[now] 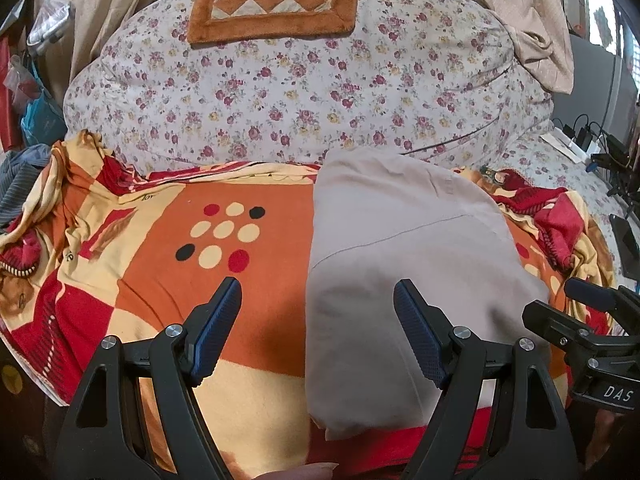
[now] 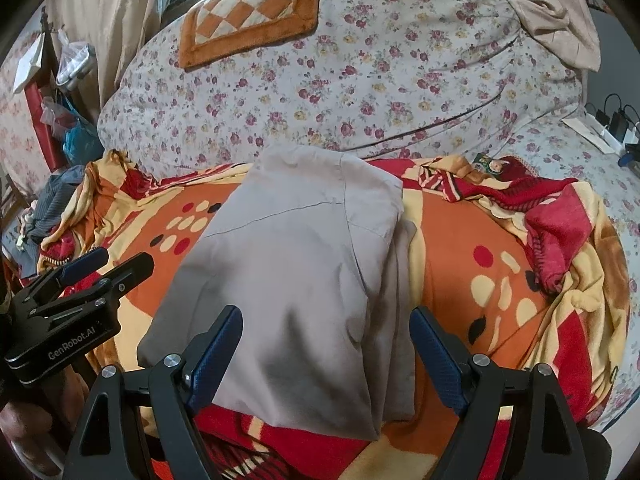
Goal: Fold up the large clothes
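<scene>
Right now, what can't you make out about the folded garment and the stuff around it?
- Beige garment: what kind, unclear; near edge partly hidden by the right gripper in the right wrist view, and by the left gripper fingers in the left.
- Blanket beneath it: covered.
- Chargers: too small, cut off at the right edge.
- Dark clothes: bunched, unidentifiable.

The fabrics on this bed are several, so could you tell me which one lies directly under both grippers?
The plain beige garment, folded into a long rectangle. It has no pattern, unlike the orange-and-red blanket beneath it and the floral quilt behind.
</scene>
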The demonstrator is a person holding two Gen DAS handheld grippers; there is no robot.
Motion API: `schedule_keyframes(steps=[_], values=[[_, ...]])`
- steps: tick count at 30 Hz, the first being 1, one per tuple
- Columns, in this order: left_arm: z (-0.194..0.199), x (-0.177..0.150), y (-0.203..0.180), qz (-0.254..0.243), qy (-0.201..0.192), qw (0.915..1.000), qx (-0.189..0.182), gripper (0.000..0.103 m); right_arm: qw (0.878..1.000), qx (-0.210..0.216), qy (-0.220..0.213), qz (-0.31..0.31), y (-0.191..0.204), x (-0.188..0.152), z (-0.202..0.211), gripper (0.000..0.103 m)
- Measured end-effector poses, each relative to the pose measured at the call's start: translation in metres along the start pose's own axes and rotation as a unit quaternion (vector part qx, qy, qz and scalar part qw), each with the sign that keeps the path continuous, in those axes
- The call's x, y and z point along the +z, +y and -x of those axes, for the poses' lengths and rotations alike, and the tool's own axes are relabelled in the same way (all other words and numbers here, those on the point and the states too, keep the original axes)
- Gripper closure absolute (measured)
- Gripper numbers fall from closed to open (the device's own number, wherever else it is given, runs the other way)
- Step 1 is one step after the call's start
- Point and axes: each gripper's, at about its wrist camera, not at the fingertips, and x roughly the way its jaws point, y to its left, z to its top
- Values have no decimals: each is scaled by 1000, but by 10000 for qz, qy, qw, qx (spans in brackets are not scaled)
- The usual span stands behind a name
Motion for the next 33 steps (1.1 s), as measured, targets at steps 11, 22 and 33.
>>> schedule_keyframes(steps=[11, 22, 33], values=[[-4, -7, -3, -103, 36, 9999, -6, 24, 10000, -16, 68, -12, 1, -2, -3, 20], [-2, -5, -7, -202, -14, 9998, 35, 24, 10000, 9, 77, -49, -4, -2, -4, 20], [-5, -8, -10, -257, 53, 9996, 96, 24, 9999, 26, 114, -76, -6, -3, -6, 20]])
